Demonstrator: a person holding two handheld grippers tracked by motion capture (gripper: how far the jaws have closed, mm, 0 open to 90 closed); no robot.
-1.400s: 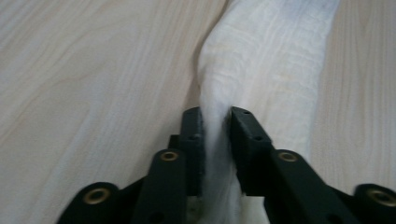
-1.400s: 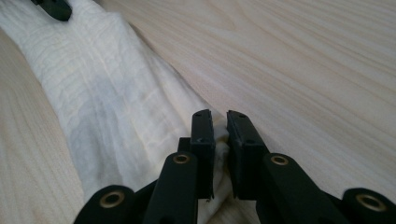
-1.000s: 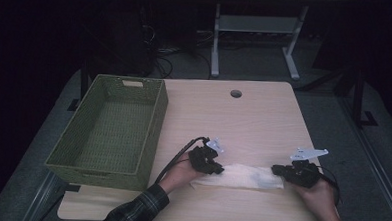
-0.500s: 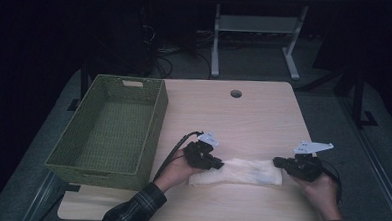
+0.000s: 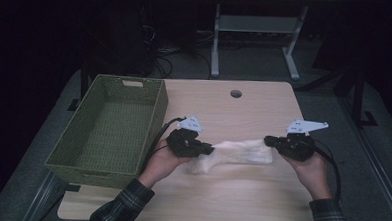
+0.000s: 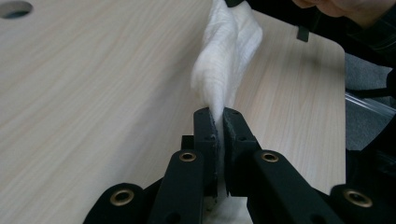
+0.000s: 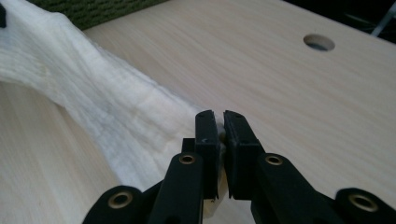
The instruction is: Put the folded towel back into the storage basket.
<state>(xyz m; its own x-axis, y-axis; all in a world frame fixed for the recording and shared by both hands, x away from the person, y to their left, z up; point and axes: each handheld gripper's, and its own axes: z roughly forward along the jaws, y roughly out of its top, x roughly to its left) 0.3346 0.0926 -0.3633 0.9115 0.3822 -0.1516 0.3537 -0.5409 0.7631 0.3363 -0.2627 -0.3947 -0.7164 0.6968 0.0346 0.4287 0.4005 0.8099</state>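
A white knitted cloth (image 5: 237, 152) hangs stretched between my two grippers above the front of the wooden table (image 5: 224, 106). My left gripper (image 5: 209, 151) is shut on the cloth's left end; in the left gripper view the cloth (image 6: 226, 51) rises out of the closed jaws of the left gripper (image 6: 219, 121). My right gripper (image 5: 268, 140) is shut on the right end. In the right gripper view the cloth (image 7: 93, 102) runs off to the upper left from the pinched jaws of the right gripper (image 7: 220, 122). A lower fold of the cloth sags toward the tabletop.
A green woven basket (image 5: 77, 155) with nothing in it stands along the table's left side, its rim close to my left hand. A round cable hole (image 5: 236, 93) lies near the far edge. Beyond the table stand a metal frame (image 5: 257, 38) and cables on the floor.
Both grippers have risen from the tabletop with the cloth between them. The cloth, flat on the table before, now hangs stretched in the air.
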